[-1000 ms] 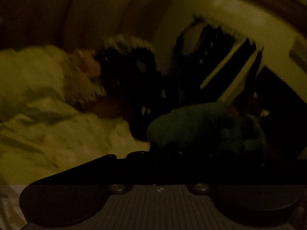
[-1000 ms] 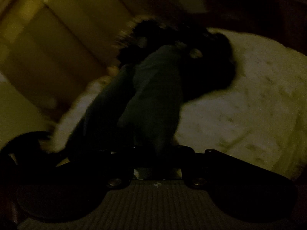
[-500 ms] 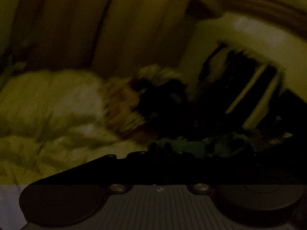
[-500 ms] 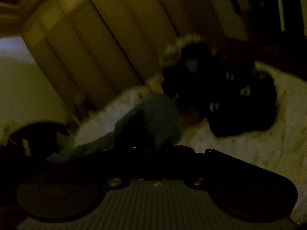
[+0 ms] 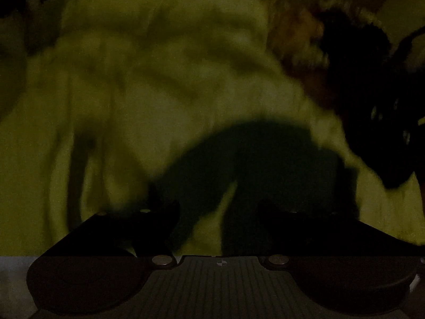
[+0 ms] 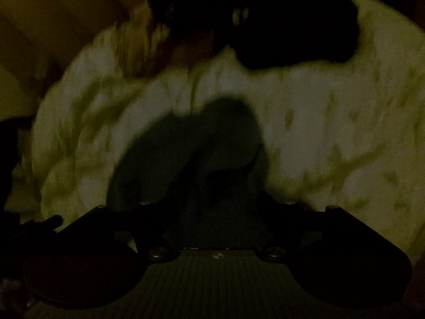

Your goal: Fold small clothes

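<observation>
A small dark teal garment (image 5: 255, 159) lies crumpled on the pale bedcover (image 5: 119, 111), just ahead of my left gripper (image 5: 219, 212). Its jaws are opening and stand wide apart, with only an edge of the cloth reaching between them. In the right wrist view the same garment (image 6: 212, 143) lies in a heap that runs back between the fingers of my right gripper (image 6: 215, 210). Those jaws are opening too, and the pads stand clear of the cloth on both sides. The light is very dim and both views are blurred.
A black heap of clothes with pale spots (image 5: 372, 93) lies at the right on the cover, seen at the top in the right wrist view (image 6: 292, 26). A fluffy tan piece (image 5: 300, 40) lies beside it. Brownish vertical panels (image 6: 53, 13) rise beyond the bed's edge.
Both grippers have dropped toward the bedcover and tipped downward. Their jaws, shut on the teal garment before, now stand apart, and the garment rests on the cover.
</observation>
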A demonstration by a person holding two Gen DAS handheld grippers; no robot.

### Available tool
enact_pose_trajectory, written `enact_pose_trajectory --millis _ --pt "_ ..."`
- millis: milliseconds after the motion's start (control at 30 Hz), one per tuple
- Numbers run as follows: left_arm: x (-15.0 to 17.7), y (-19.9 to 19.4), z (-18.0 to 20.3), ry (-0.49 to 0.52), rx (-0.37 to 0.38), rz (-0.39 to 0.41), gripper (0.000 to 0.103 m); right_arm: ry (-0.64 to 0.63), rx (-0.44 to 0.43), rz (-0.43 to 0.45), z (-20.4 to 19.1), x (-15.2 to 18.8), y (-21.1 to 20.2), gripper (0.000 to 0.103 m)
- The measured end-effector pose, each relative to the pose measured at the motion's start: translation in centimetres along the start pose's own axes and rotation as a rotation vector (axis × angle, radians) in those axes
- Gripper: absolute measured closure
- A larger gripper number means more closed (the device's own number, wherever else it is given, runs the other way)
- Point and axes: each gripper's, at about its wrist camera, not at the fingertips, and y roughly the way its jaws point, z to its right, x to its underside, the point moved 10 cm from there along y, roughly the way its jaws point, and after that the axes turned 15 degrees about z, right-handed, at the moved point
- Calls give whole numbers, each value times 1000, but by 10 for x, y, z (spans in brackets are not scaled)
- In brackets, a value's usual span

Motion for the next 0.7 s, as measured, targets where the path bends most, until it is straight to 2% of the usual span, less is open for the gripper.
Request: enact_pose_trajectory --millis 67,167,333,367,433,500,567,633,667,700 --pt "35 0 -5 9 -1 -79 0 -14 -20 -56 -13 13 5 33" --pt "68 -10 -9 33 -24 -138 0 -76 -57 -117 -38 20 20 32" --pt "79 -35 -20 -14 -36 -119 0 -53 -121 -197 -83 39 53 30" --pt "79 -40 -25 -29 -43 -107 0 -85 -135 -209 -96 46 62 28" --pt "81 -58 -38 -65 -77 -91 0 -196 -160 -225 -120 65 74 28" --pt "88 -75 -52 -92 -121 -86 0 -359 -204 -237 -148 91 85 28" --pt "100 -95 -69 -131 -175 -84 0 -573 -229 -237 -169 123 93 28" --pt "114 -110 -84 -178 -221 -94 0 -802 -190 -210 -177 149 104 31" --pt "122 -118 -91 -202 -241 -104 0 -889 -158 -200 -176 158 110 35" --pt "127 -123 -93 -220 -258 -111 0 -942 -131 -199 -172 164 116 46"
